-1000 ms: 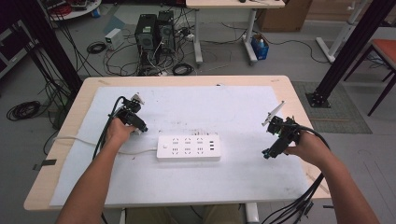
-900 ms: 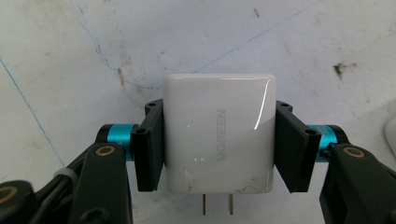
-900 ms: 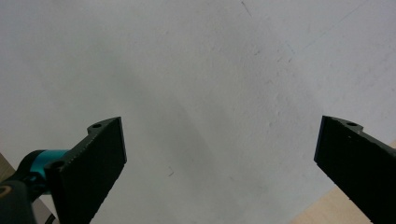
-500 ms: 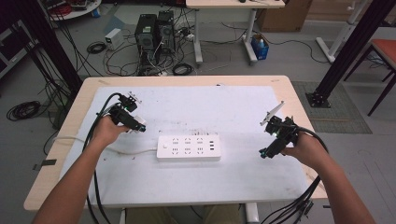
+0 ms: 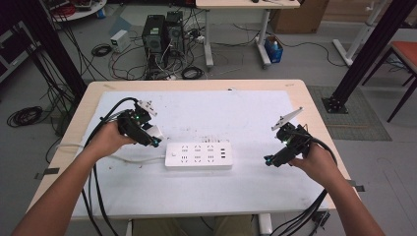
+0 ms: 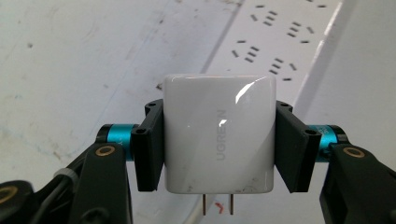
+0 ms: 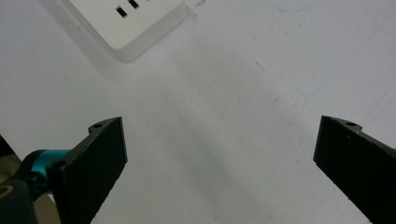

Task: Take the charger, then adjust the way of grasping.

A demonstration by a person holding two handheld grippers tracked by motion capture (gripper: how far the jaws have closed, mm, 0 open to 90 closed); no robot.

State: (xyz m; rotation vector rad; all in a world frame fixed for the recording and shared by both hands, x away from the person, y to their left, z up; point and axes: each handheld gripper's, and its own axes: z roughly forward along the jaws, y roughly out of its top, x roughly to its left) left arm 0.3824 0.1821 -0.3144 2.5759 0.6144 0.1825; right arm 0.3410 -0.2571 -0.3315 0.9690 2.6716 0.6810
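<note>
Left gripper (image 5: 153,139) clamps white charger (image 6: 218,133) just left of power strip (image 5: 198,156); right gripper (image 5: 269,160) wide open, empty, right of strip.

Computer towers (image 5: 162,30) and tangled cables (image 5: 123,54) sit on the floor beyond the table (image 5: 314,105).

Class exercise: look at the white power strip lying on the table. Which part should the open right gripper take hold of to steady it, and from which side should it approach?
Probably its near short end. The power strip lies flat with sockets up, and its right end faces the open right gripper. Come in from the right, jaws across the narrow width; the cord leaves the left end, where the left gripper holds the charger.
</note>
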